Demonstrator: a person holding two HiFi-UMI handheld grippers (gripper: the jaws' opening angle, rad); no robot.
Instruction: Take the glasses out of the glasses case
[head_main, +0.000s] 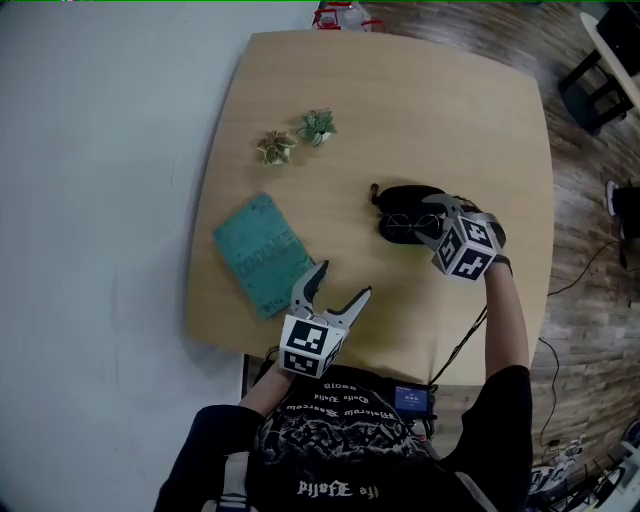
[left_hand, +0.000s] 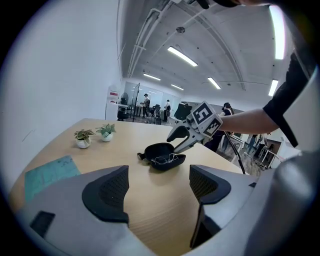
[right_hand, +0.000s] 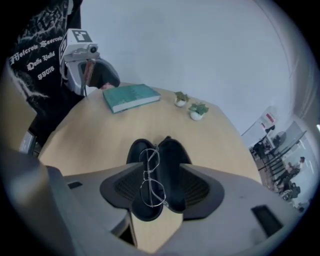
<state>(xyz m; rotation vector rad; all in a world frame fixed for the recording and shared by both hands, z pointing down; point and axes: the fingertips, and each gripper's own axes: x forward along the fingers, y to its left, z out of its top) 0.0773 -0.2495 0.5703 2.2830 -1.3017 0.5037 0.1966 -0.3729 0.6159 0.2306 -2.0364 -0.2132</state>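
Note:
The black glasses case (head_main: 400, 197) lies open on the wooden table (head_main: 400, 90), right of centre. Thin wire-framed glasses (right_hand: 148, 178) rest in it, across the hinge line between its two halves. My right gripper (head_main: 430, 222) hangs just over the case, pointing steeply down. Its jaws are open and straddle the glasses and case (right_hand: 172, 155) without pressing on them. My left gripper (head_main: 345, 280) is near the table's front edge, open and holding nothing. In the left gripper view the case (left_hand: 159, 150) and the right gripper (left_hand: 182, 139) lie straight ahead.
A teal book (head_main: 263, 253) lies at the table's left, close to the left gripper. Two small potted plants (head_main: 276, 147) (head_main: 317, 126) stand further back. Bare wood lies between the book and the case. The table's front edge is at the person's body.

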